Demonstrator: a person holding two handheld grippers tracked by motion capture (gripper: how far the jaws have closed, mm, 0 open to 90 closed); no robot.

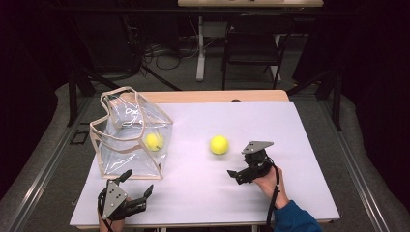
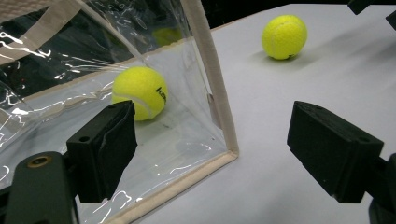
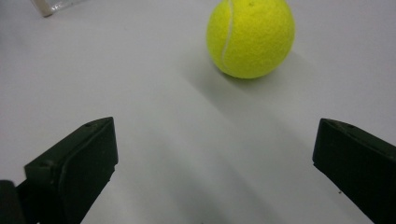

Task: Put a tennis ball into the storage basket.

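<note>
The right gripper [image 1: 233, 176] sits low over the white table surface [image 1: 232, 121], just in front of the loose tennis ball [image 1: 219, 144]. Its jaws are spread wide and grasp nothing. In the right gripper view the same ball [image 3: 251, 37] lies ahead of the jaws, apart from both, slightly toward the right jaw, resting on the table.

The left gripper [image 1: 138, 182] is positioned at the near left part of the table, just beside the near edge of the clear plastic bag [image 1: 130, 140]. Its jaws are also released and empty. In the left gripper view the bag's beige-trimmed corner [image 2: 219, 107] stands between the two jaws, untouched by either.

A second tennis ball [image 1: 154, 141] lies inside the bag, against its right wall; it is seen through the clear plastic [image 2: 139, 92]. The loose ball [image 2: 284, 36] lies well apart from the bag, on open table
</note>
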